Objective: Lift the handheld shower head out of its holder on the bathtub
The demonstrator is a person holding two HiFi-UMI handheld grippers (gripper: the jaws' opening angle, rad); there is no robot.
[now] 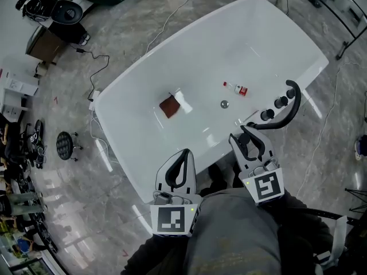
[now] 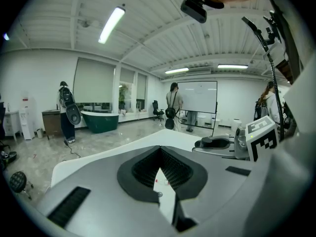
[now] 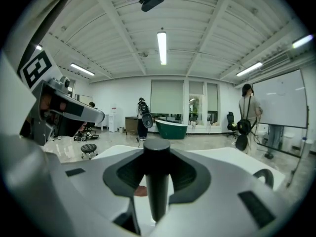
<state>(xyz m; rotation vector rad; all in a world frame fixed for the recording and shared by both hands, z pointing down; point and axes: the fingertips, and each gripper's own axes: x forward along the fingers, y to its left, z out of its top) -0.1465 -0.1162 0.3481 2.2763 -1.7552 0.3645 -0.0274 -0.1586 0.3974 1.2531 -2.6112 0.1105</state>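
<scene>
Gripping the black shower head [image 3: 157, 186] upright between its pads at the bathtub [image 1: 172, 44] rim, the right gripper [image 1: 245, 140] may lose the smooth handle (a jerk or tilt would do it); the left gripper [image 1: 179, 166] hangs closed and empty

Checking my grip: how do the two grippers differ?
The right gripper is clamped on the black shower handle; the left gripper holds nothing, its jaws closed at the tips. The right sits by the taps, the left away from them. Both point across the white bathtub.
</scene>
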